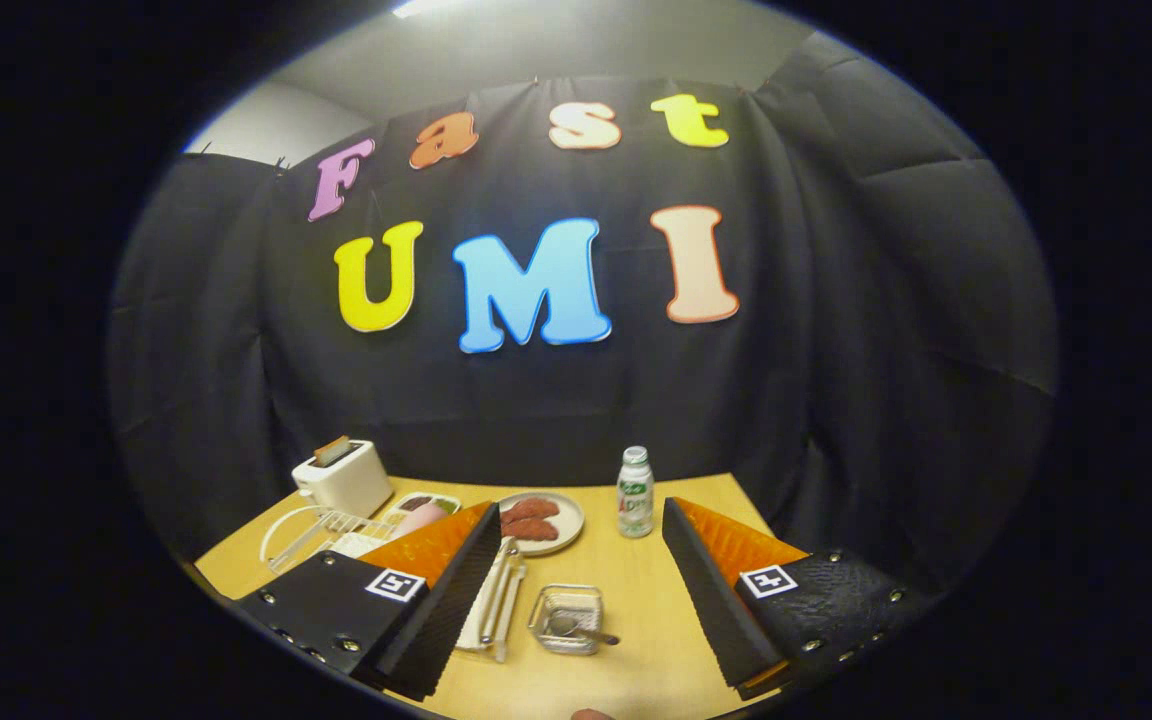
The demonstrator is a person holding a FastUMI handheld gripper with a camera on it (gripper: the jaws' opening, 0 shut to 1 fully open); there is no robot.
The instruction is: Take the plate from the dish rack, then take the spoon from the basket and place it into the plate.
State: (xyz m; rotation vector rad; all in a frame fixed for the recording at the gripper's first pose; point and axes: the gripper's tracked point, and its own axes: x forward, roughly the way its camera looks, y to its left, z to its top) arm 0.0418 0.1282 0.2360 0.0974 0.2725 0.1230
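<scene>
My gripper (581,512) hangs open above the wooden table (636,640), nothing between its fingers. Between the fingers, close to me, stands a small wire basket (566,618) with a metal spoon (576,630) lying in it, handle pointing right. A white wire dish rack (301,530) sits to the left, mostly hidden by the left finger. White upright pieces (496,600) show just inside that finger, beside the basket. I cannot tell whether they are a plate on edge or part of the rack.
A beige plate (568,530) with reddish food lies beyond the basket. A small bottle (635,492) stands to its right. At the back left are a white toaster (344,478) holding toast and a tray (426,508) with a pink item.
</scene>
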